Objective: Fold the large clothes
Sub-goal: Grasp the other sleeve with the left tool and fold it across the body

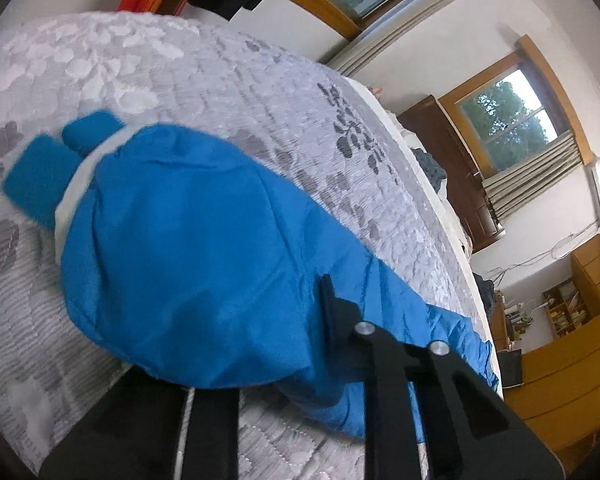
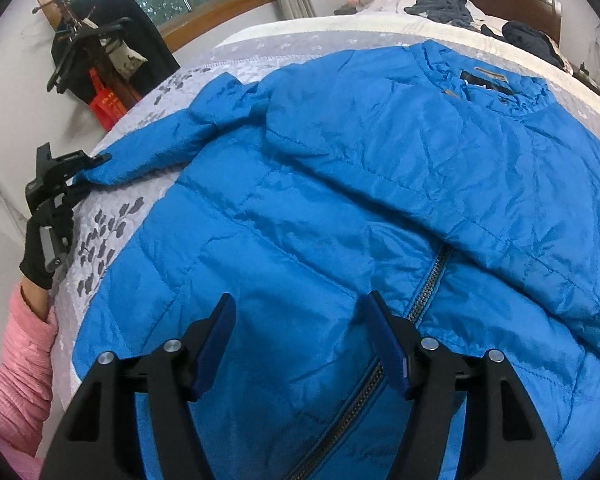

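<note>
A big blue puffer jacket (image 2: 380, 184) lies front up on the bed, zipper (image 2: 428, 284) running toward me and one sleeve (image 2: 172, 136) stretched out left. My right gripper (image 2: 300, 300) hovers open just above the jacket's lower front, beside the zipper, with nothing between its blue pads. My left gripper (image 2: 90, 174) is at the far left, shut on the end of that sleeve. In the left wrist view the sleeve (image 1: 204, 240) drapes over my left gripper (image 1: 268, 312) and hides one finger. The knit cuff (image 1: 40, 180) sticks out beyond it.
The bed has a grey leaf-patterned quilt (image 2: 112, 216). A black-gloved hand (image 2: 36, 256) and pink sleeve (image 2: 16, 380) are at the bed's left edge. A coat rack (image 2: 92, 52) stands behind. Dark clothes (image 2: 440, 6) lie near the headboard. Wooden cabinets (image 1: 572, 352) line the wall.
</note>
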